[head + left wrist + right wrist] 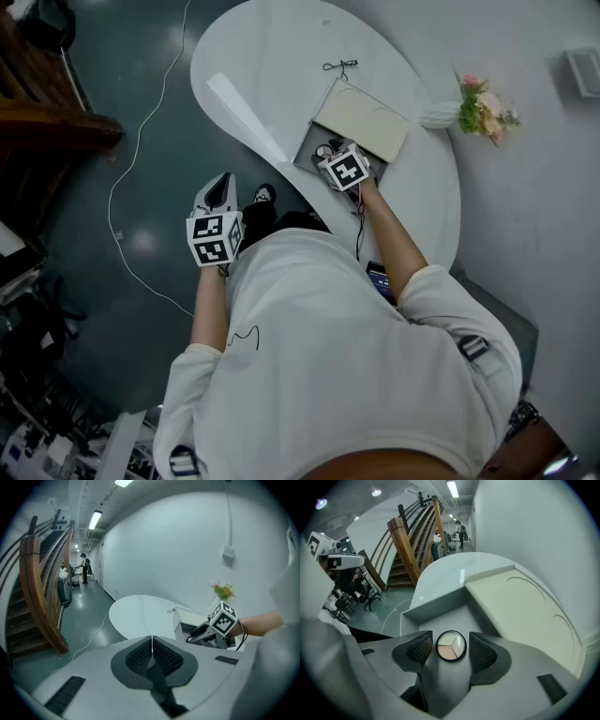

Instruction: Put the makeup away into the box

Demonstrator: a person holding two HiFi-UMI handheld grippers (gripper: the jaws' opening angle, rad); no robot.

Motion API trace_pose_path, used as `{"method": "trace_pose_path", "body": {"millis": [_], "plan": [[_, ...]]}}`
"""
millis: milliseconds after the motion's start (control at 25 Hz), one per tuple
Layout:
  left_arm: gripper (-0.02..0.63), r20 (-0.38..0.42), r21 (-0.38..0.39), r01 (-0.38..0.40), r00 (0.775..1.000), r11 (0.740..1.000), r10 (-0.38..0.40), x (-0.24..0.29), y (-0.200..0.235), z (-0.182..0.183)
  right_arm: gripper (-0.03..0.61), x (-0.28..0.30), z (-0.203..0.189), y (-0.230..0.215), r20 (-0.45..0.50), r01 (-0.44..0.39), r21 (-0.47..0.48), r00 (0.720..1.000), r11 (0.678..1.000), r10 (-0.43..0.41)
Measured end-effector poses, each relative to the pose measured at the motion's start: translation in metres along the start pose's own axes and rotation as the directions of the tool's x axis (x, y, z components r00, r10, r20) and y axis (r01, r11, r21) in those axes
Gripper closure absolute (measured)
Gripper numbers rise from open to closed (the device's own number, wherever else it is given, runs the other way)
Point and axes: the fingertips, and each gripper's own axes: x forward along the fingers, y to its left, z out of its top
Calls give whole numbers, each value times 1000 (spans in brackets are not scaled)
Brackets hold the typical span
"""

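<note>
Right gripper [450, 637], centre of the head view on an outstretched forearm, pointed steeply down into the open box [433, 605]: jaws spread wide, either side of a round makeup compact [451, 647], a thin gap visible at each pad. Left gripper [152, 641], left of centre in the head view, held beside the torso over the dark floor, off the table [281, 56]: jaws pressed together, holding nothing. Count: one table, one box with its lid raised, two grippers, one compact.
</note>
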Motion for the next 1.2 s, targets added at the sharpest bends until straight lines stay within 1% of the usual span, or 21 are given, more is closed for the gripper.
{"method": "trace_pose_path", "body": {"millis": [160, 200, 320, 440, 480, 640, 680, 760, 840, 960, 1080, 1200], "plan": [[592, -16, 29, 51, 999, 998, -50, 10, -7, 6, 336, -10, 5, 3, 34, 15, 19, 999, 1000, -16], [592, -21, 41, 67, 998, 997, -67, 14, -10, 8, 347, -15, 7, 4, 46, 23, 29, 999, 999, -24], [592, -39, 83, 123, 992, 989, -120, 28, -20, 16, 436, -29, 10, 4, 89, 56, 77, 994, 995, -63], [592, -72, 131, 201, 979, 971, -193, 47, -38, 22, 559, -46, 7, -3, 137, 113, 165, 981, 980, -136], [592, -84, 143, 230, 972, 963, -220, 53, -45, 23, 577, -52, 4, -4, 149, 128, 196, 976, 972, -159], [592, -119, 148, 323, 944, 935, -307, 72, -69, 28, 580, -74, -6, -1, 174, 149, 282, 964, 948, -203], [592, -130, 161, 346, 936, 924, -328, 77, -75, 28, 580, -80, -10, 0, 181, 155, 307, 959, 939, -217], [592, -158, 202, 400, 914, 894, -373, 87, -90, 28, 580, -92, -20, 0, 197, 173, 375, 945, 911, -260], [592, -180, 226, 437, 897, 871, -403, 94, -104, 26, 580, -105, -30, -4, 211, 213, 416, 923, 884, -322], [592, -203, 244, 473, 878, 847, -432, 98, -125, 23, 580, -125, -46, -8, 225, 281, 445, 884, 850, -410], [592, -218, 268, 511, 858, 817, -466, 100, -143, 24, 581, -142, -57, -10, 248, 289, 525, 848, 801, -468], [592, -204, 292, 537, 843, 791, -497, 98, -162, 31, 581, -160, -62, -13, 269, 287, 594, 809, 751, -522]]}}
